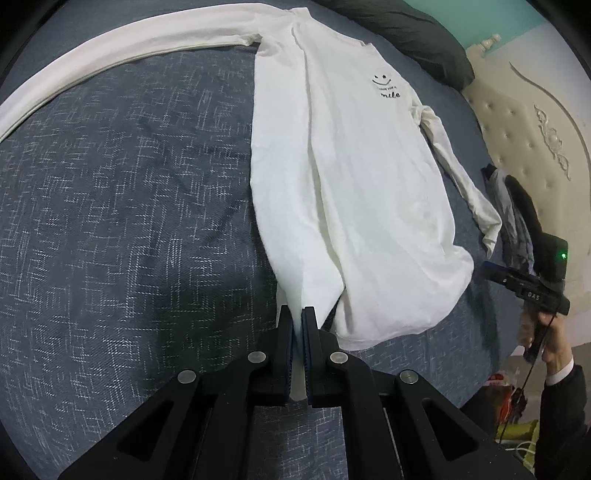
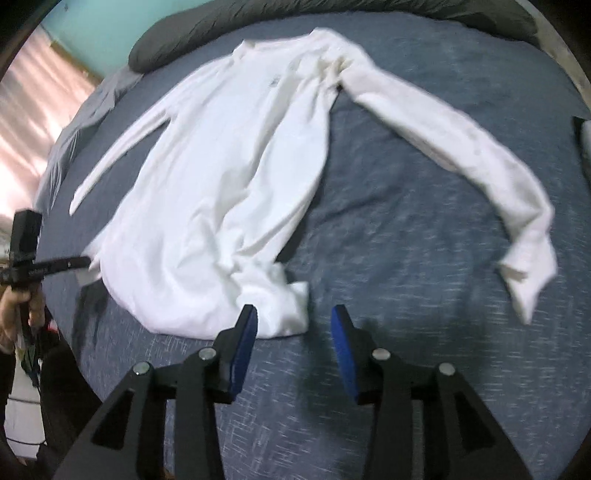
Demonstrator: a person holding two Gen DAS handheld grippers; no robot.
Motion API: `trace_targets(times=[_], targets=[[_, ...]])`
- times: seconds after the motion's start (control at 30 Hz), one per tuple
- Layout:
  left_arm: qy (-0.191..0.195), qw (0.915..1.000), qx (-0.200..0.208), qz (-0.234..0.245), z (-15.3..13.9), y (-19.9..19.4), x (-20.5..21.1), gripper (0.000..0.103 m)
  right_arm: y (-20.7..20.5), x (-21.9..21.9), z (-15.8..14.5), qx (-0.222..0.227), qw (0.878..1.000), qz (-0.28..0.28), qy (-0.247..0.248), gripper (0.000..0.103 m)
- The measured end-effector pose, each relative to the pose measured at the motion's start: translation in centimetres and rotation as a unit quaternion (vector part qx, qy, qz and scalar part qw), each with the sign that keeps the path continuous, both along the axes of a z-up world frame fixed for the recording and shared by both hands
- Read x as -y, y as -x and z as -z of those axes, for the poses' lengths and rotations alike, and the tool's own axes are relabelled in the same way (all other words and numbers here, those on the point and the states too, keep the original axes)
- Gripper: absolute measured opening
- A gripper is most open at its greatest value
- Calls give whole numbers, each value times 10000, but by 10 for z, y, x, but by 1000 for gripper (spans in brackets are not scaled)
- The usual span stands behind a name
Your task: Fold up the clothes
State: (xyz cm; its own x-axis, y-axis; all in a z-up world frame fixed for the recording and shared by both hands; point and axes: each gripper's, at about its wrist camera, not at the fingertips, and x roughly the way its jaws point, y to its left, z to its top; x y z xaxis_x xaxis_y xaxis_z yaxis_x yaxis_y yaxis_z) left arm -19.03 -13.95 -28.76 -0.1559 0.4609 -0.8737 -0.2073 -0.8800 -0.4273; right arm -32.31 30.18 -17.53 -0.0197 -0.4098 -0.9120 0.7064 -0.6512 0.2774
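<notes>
A white long-sleeved shirt [image 1: 362, 177] with a small smiley print lies spread on a blue bed cover [image 1: 129, 203]. My left gripper [image 1: 297, 321] is shut on a pinched fold of its hem, which rises slightly from the bed. In the right wrist view the shirt [image 2: 207, 192] is blurred, with one sleeve [image 2: 461, 147] stretched out to the right. My right gripper [image 2: 294, 314] is open, and the crumpled hem corner [image 2: 291, 295] lies just ahead of its blue pads, untouched. The left gripper [image 2: 83, 262] shows at the hem's far left.
A dark pillow [image 1: 406, 33] lies across the head of the bed, beside a cream tufted headboard [image 1: 535, 129]. Dark clothes [image 1: 513, 206] are heaped at the bed's right side. A hand [image 1: 546, 339] holds the right gripper [image 1: 491, 269]. A pink curtain [image 2: 37, 110] hangs at the left.
</notes>
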Motion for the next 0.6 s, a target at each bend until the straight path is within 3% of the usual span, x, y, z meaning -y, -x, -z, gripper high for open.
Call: trace_targets(times=[0.2, 0.23, 0.27, 0.37, 0.6], targets=[[41, 9999, -94, 117, 0, -1, -4, 4, -6, 14, 29, 7, 9993, -180, -329, 42], [24, 9999, -99, 127, -1, -1, -4, 4, -7, 15, 29, -20, 9994, -200, -284, 32], [5, 9999, -107, 134, -2, -1, -3, 4, -8, 16, 29, -49, 9995, -220, -234, 16], [-71, 9998, -165, 107, -9, 0, 2, 4, -13, 18, 23, -157, 9992, -319, -177, 7], [-130, 9991, -403, -7, -41, -1, 22, 3, -20, 19, -18, -386, 9982, -434, 114, 4]])
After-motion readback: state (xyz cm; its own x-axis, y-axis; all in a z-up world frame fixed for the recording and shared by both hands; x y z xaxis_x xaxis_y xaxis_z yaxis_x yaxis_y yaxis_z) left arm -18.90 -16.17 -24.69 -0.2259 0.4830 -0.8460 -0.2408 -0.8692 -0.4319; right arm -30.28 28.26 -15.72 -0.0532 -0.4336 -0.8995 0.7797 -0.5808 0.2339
